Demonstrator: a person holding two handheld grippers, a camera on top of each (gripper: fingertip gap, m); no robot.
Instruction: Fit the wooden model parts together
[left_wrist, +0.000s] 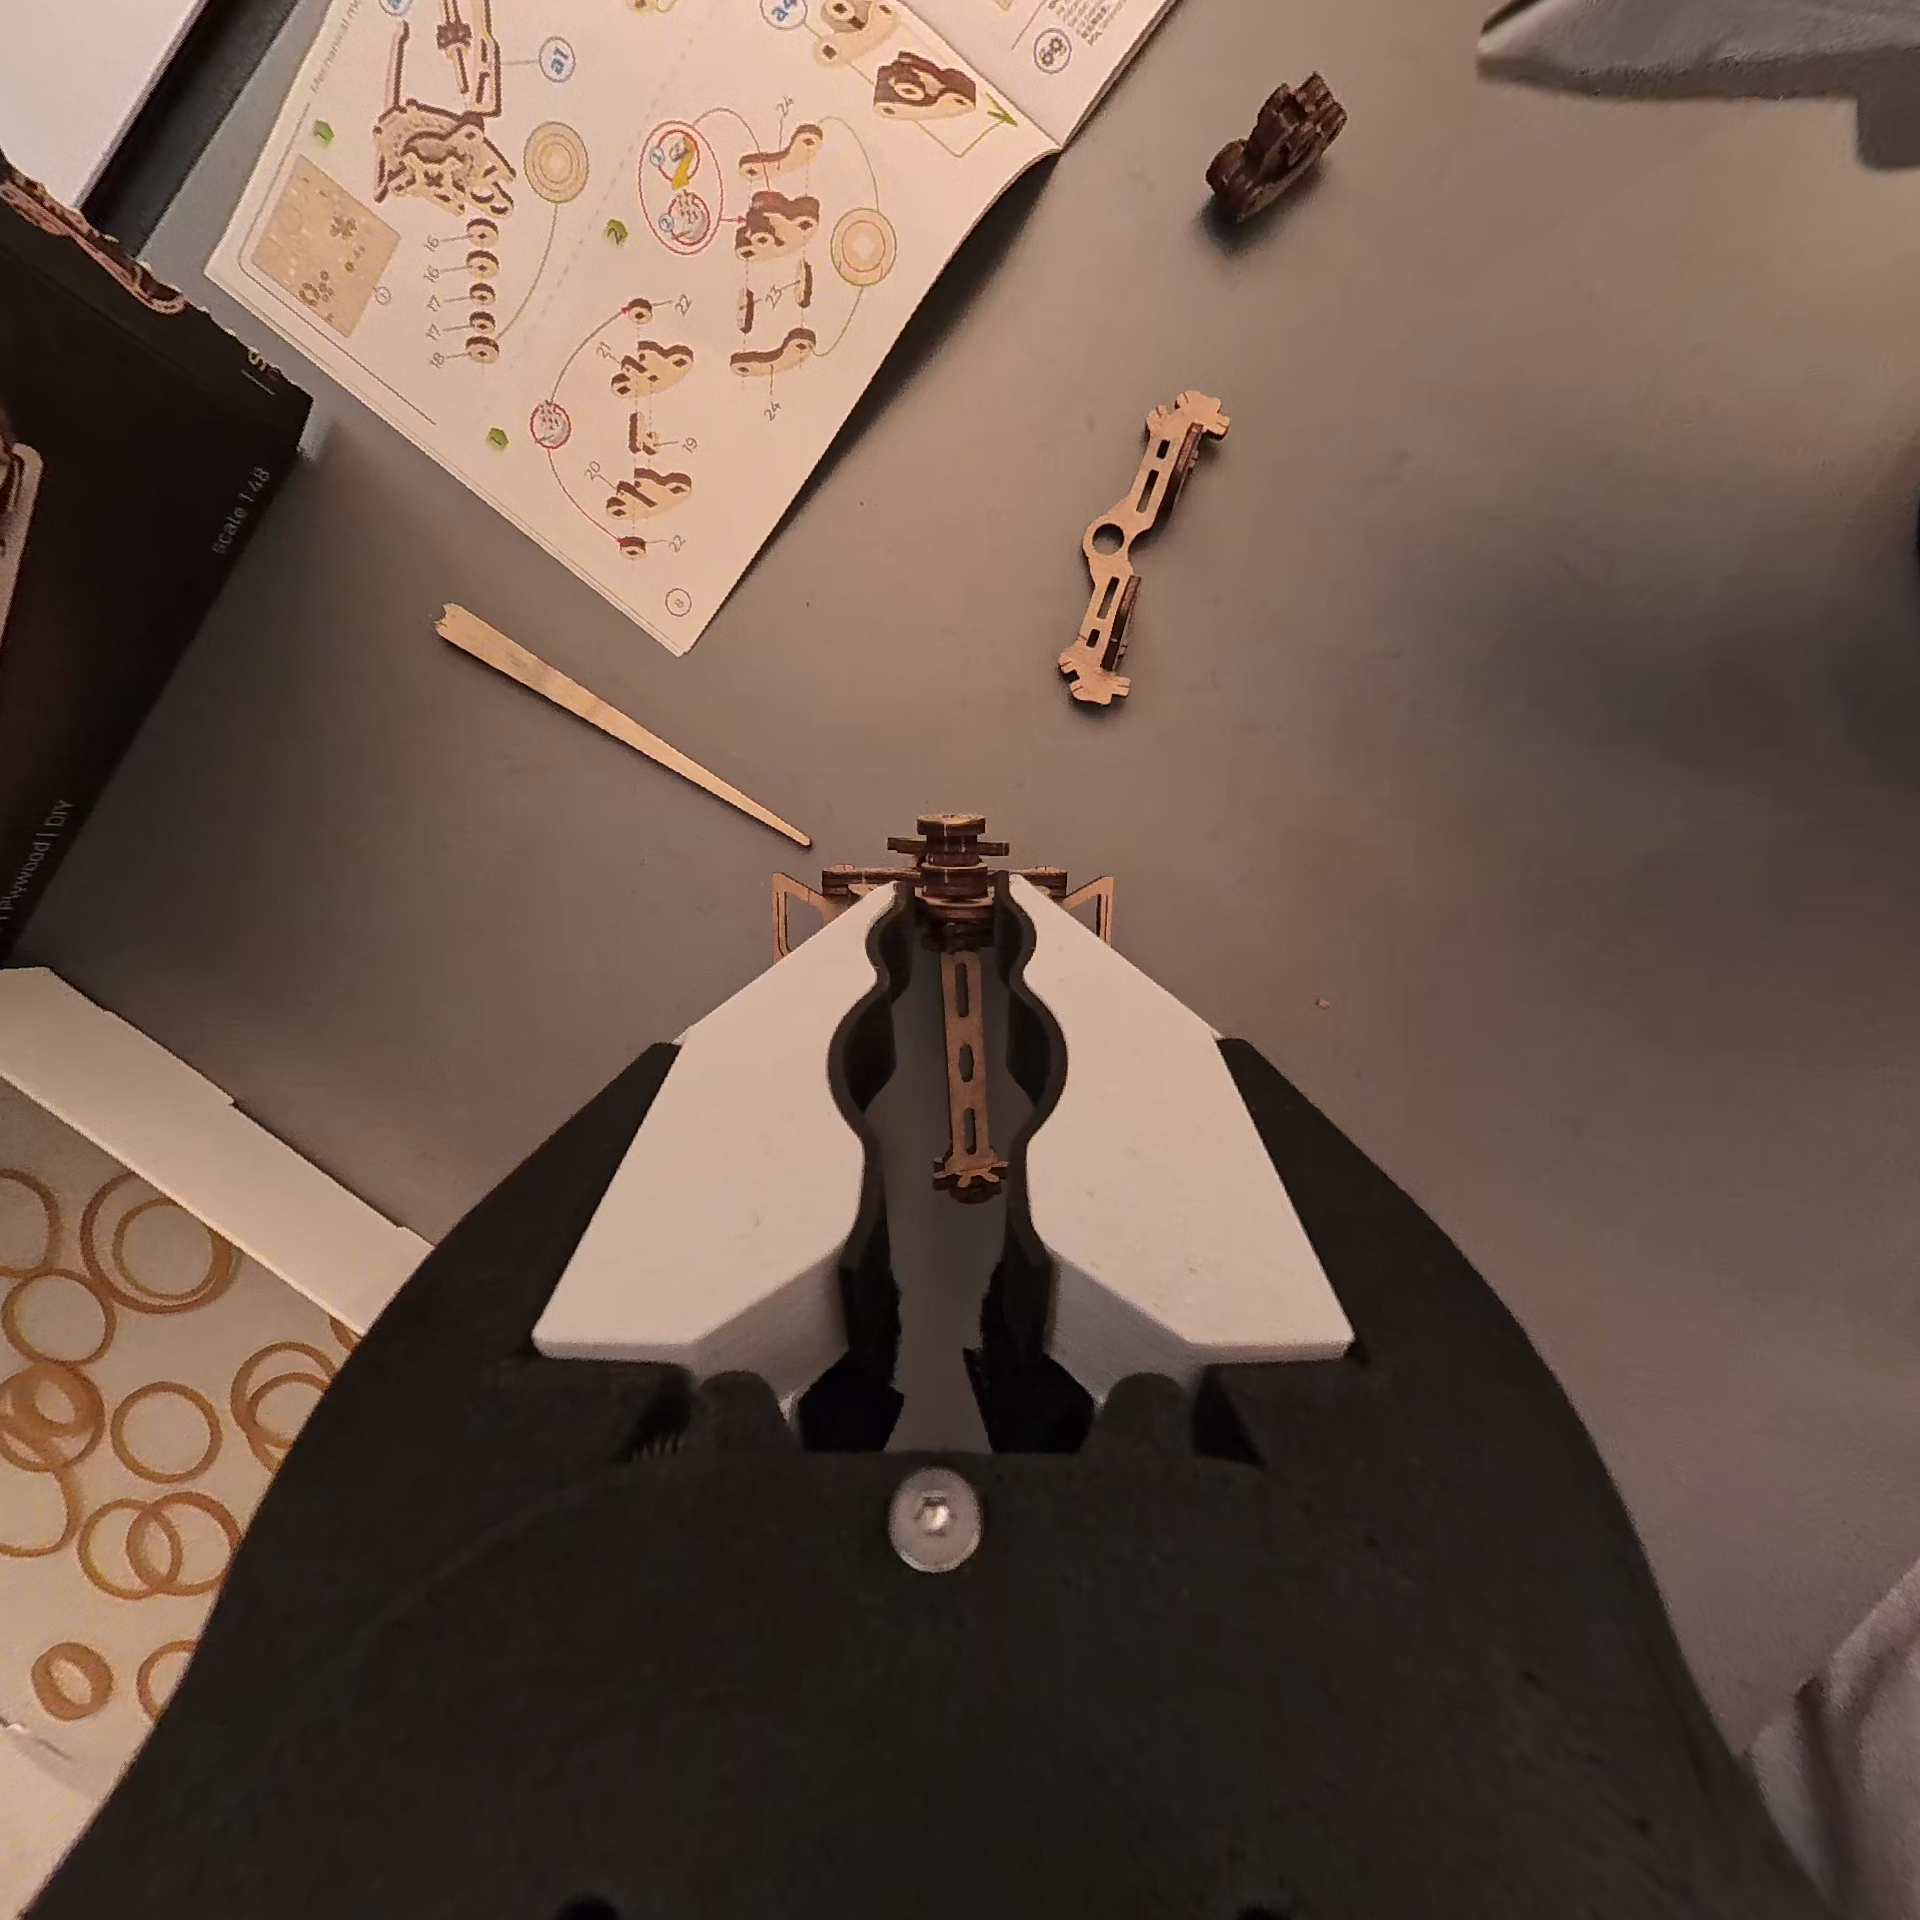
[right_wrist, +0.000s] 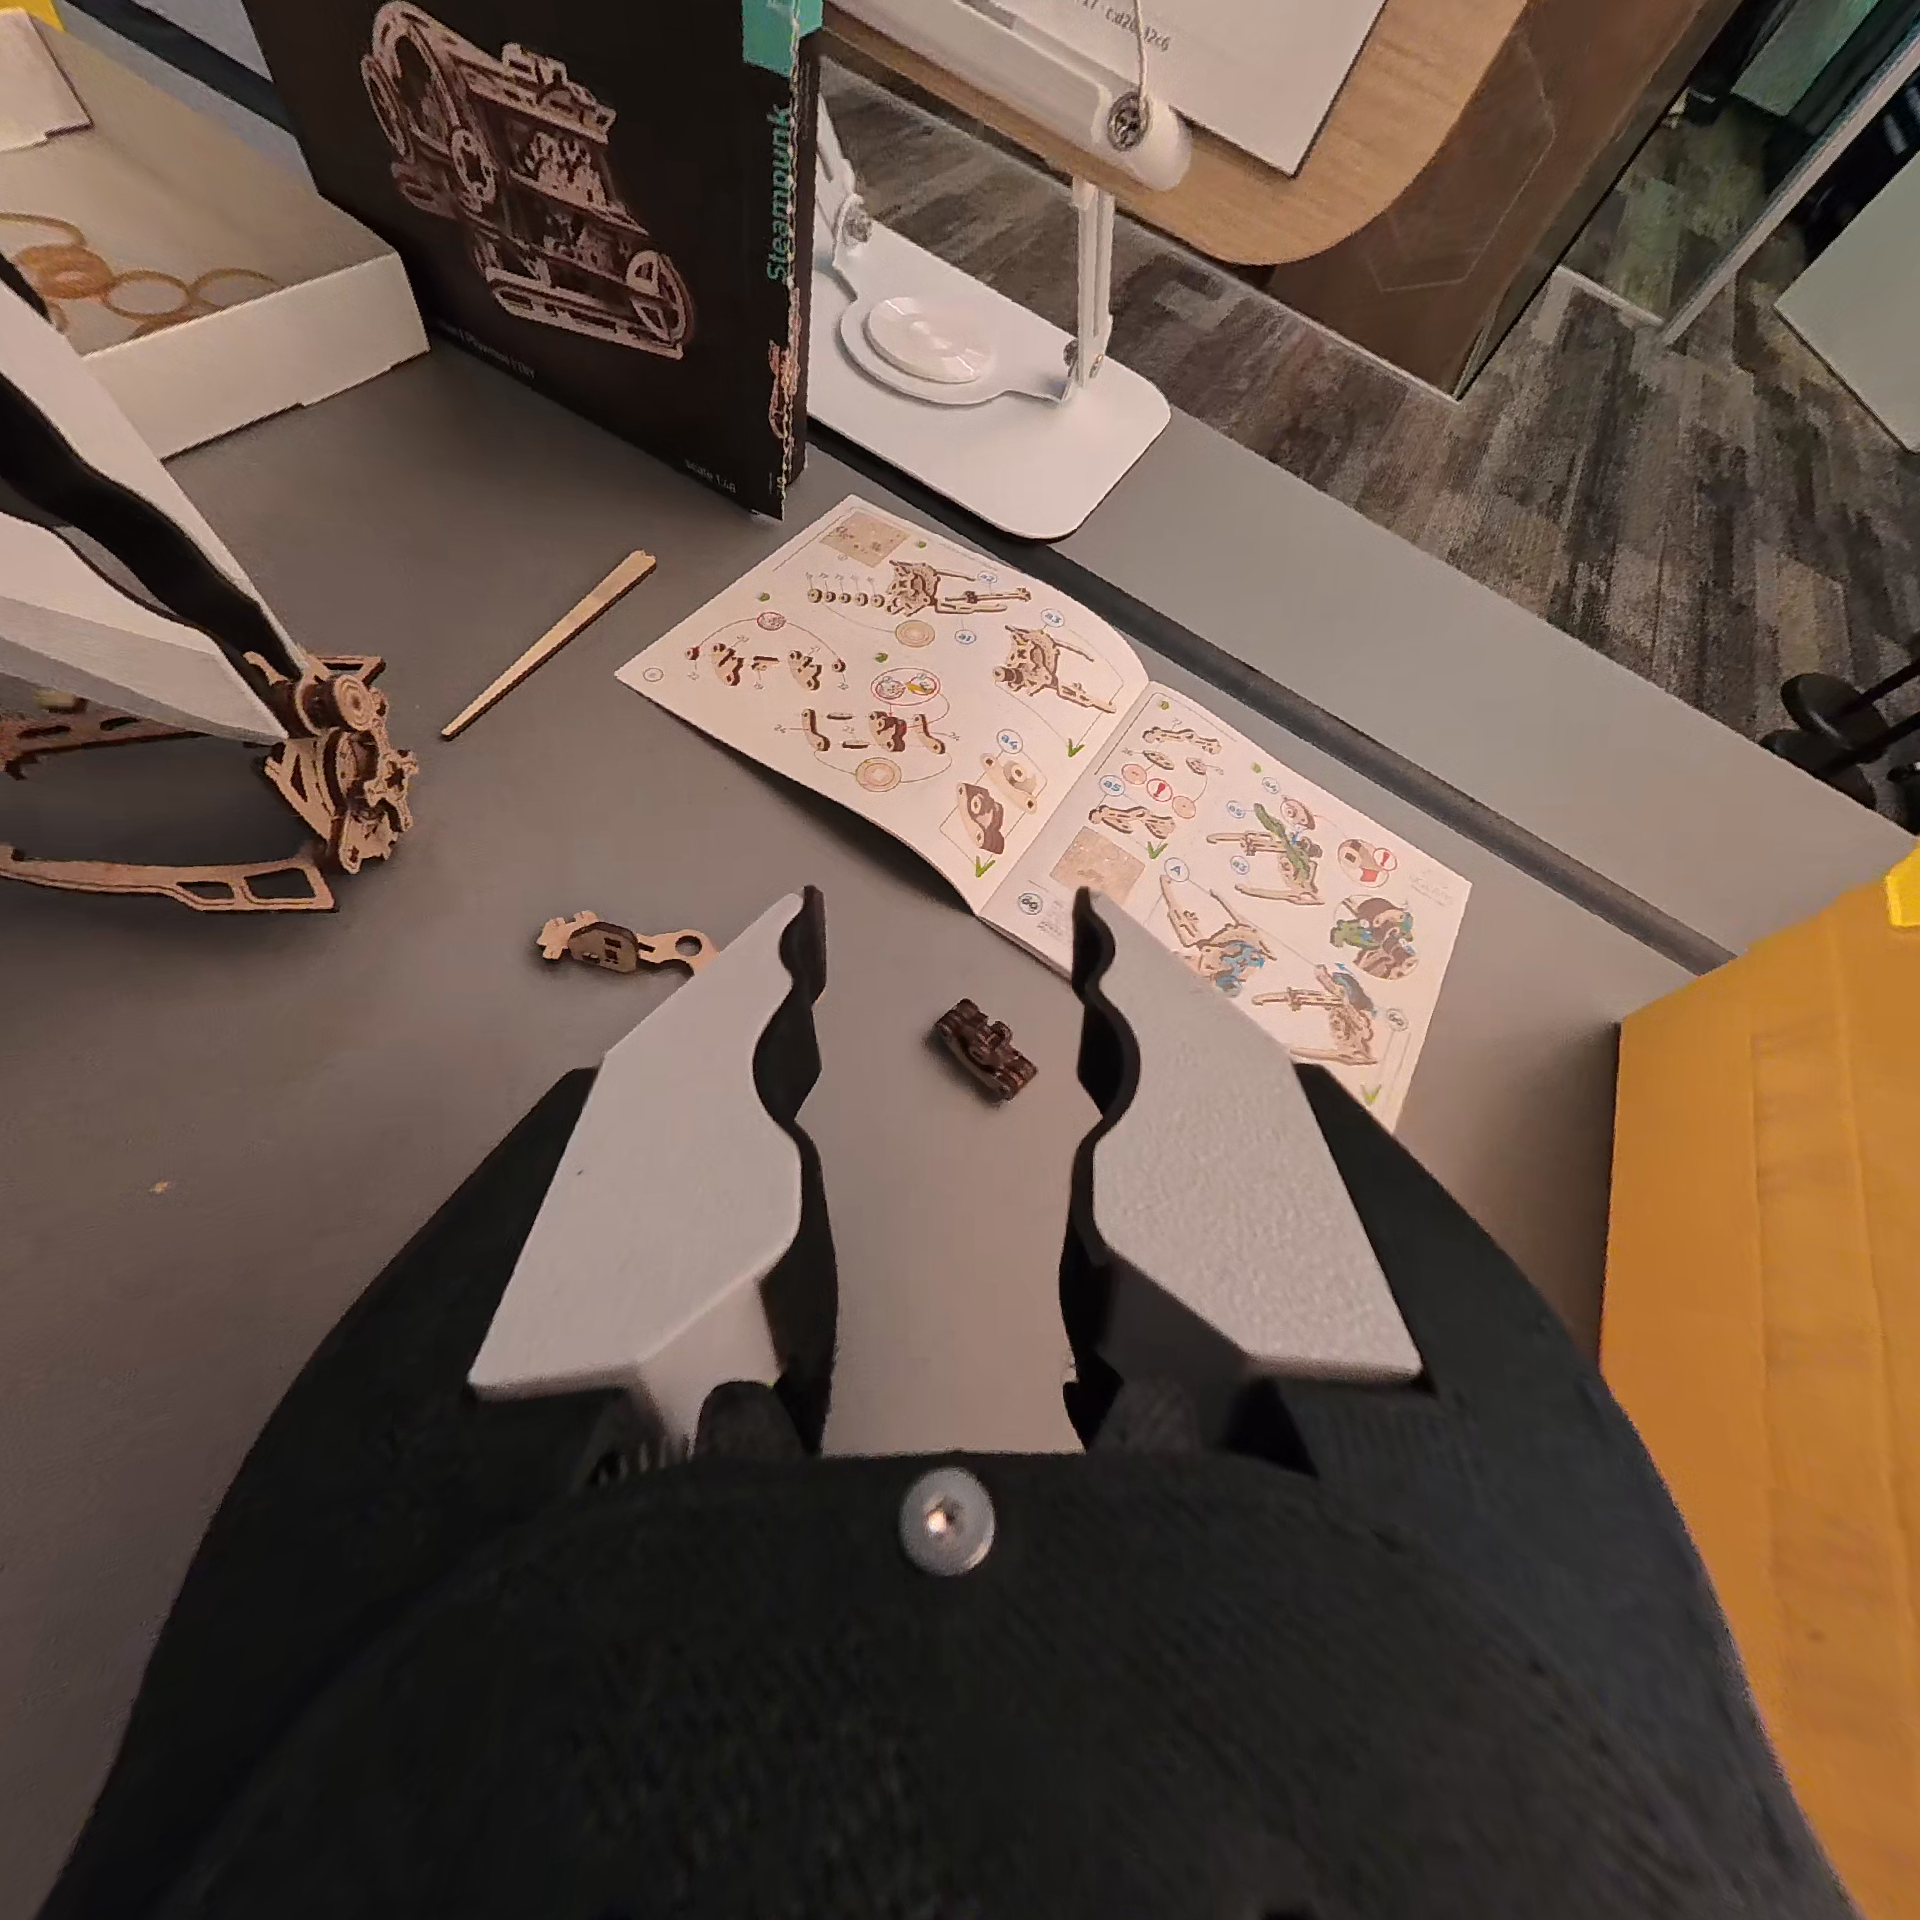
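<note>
My left gripper (left_wrist: 951, 894) is shut on the wooden model assembly (left_wrist: 951, 873), gripping its stacked gear hub; a slotted strut (left_wrist: 966, 1060) runs back between the fingers. The right wrist view shows this assembly (right_wrist: 343, 769) standing on the table at the left, held by the left gripper (right_wrist: 296, 707). My right gripper (right_wrist: 945, 914) is open and empty, hovering over a small dark wooden block (right_wrist: 985, 1047) that lies between its fingers. A flat slotted wooden link (right_wrist: 623, 948) lies left of it; it also shows in the left wrist view (left_wrist: 1138, 545), as does the dark block (left_wrist: 1276, 145).
An open instruction booklet (right_wrist: 1039, 790) lies on the grey table (right_wrist: 312, 1091). A thin wooden stick (right_wrist: 545, 660) lies near the dark kit box (right_wrist: 551, 229). A white tray with punched plywood rings (left_wrist: 114, 1382) sits at left. A white lamp base (right_wrist: 997, 436) and a yellow box (right_wrist: 1766, 1299) border the table. The flat slotted wooden link (right_wrist: 623, 948) is about 9 centimeters from my left fingertips. It turns up in the left wrist view (left_wrist: 1124, 595) as well.
</note>
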